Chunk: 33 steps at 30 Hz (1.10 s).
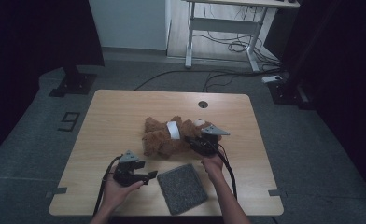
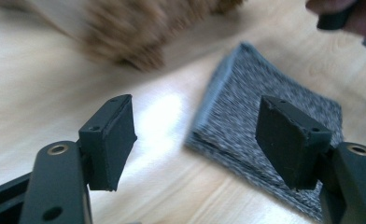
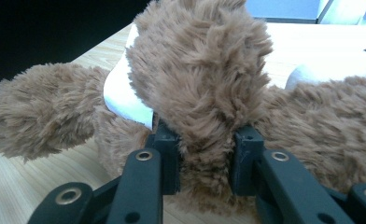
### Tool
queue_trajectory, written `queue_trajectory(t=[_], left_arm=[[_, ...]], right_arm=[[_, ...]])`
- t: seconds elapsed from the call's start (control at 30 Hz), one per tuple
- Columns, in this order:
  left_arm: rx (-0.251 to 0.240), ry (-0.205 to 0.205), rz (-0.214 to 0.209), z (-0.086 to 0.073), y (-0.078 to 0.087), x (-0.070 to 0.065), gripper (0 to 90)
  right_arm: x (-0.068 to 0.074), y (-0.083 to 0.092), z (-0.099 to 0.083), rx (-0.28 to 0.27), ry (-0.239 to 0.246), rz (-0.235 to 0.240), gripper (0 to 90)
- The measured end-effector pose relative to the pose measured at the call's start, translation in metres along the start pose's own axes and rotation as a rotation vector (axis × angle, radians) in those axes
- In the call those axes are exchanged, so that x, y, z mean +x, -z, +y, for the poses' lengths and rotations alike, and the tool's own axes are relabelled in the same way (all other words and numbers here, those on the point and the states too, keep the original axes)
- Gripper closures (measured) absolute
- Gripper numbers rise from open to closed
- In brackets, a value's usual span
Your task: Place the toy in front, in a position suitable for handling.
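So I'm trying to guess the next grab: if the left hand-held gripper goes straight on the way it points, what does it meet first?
Probably the grey felt pad: it lies just ahead of the open left hand-held gripper, nearer than the teddy bear, though depth is unclear.

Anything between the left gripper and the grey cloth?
Nothing: bare wood. In the left gripper view, the open left gripper looks straight at the grey cloth over bare table; the high view agrees.

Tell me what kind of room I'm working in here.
Probably a lab or recording studio, not a home: a bare wooden table on grey carpet, black curtains at the sides, and loose cables under a height-adjustable desk behind.
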<state>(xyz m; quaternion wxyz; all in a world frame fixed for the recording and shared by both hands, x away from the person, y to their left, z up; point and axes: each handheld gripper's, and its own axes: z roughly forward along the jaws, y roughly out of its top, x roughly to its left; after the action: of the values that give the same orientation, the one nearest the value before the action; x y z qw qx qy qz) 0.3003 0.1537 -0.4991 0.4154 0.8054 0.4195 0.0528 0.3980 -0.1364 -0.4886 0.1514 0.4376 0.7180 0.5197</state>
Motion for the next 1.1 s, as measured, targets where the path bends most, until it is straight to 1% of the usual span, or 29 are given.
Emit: queue_trajectory(t=[0.1, 0.17, 0.23, 0.3, 0.37, 0.4, 0.53, 0.6, 0.63, 0.73, 0.77, 0.83, 0.9, 0.97, 1.1], left_arm=[[0.025, -0.006, -0.004, -0.003, -0.016, -0.008, 27.8], [0.041, -0.016, -0.005, -0.004, -0.023, -0.012, 27.7], [0.070, -0.037, 0.007, -0.007, -0.032, -0.017, 27.5], [0.100, -0.041, 0.017, -0.011, -0.040, -0.020, 27.4], [0.114, -0.048, 0.040, -0.015, -0.045, -0.021, 28.1], [0.118, -0.043, 0.041, -0.018, -0.047, -0.021, 28.6], [0.097, -0.054, 0.054, -0.020, -0.048, -0.024, 32.9], [0.093, -0.080, 0.080, -0.021, -0.049, -0.027, 38.8], [0.092, -0.088, 0.085, -0.022, -0.049, -0.028, 43.6], [0.091, -0.125, 0.059, -0.023, -0.050, -0.030, 58.5], [0.092, -0.126, 0.045, -0.024, -0.049, -0.030, 63.7], [0.088, -0.109, 0.010, -0.025, -0.049, -0.027, 70.4], [0.072, -0.073, -0.034, -0.027, -0.048, -0.022, 74.0], [0.057, -0.052, -0.068, -0.030, -0.047, -0.018, 76.9], [0.004, -0.057, -0.109, -0.030, -0.040, -0.015, 79.9]], right_arm=[[0.000, 0.000, -0.002, -0.002, -0.002, -0.001, 70.2], [0.000, 0.001, -0.002, -0.001, -0.003, 0.000, 70.1], [0.000, 0.001, -0.003, 0.000, 0.001, -0.001, 70.0], [0.001, 0.001, -0.003, -0.001, 0.000, -0.002, 69.9], [0.001, 0.002, -0.004, -0.002, 0.000, -0.002, 69.9], [0.001, 0.002, -0.004, -0.002, 0.002, -0.001, 69.9], [0.001, 0.002, -0.005, -0.002, 0.000, 0.000, 69.8], [0.001, 0.002, -0.004, -0.002, 0.003, -0.002, 69.8], [0.001, 0.002, -0.004, -0.001, 0.005, -0.003, 69.7], [0.002, 0.003, -0.005, -0.001, 0.005, -0.003, 69.6], [0.001, 0.003, -0.005, -0.001, 0.006, -0.003, 69.5], [0.001, 0.003, -0.006, -0.002, 0.001, -0.002, 69.5], [0.002, 0.003, -0.006, 0.000, 0.003, -0.002, 69.5], [0.002, 0.004, -0.007, 0.002, 0.008, -0.003, 69.3], [0.003, 0.005, -0.009, 0.001, 0.014, 0.002, 68.9]])
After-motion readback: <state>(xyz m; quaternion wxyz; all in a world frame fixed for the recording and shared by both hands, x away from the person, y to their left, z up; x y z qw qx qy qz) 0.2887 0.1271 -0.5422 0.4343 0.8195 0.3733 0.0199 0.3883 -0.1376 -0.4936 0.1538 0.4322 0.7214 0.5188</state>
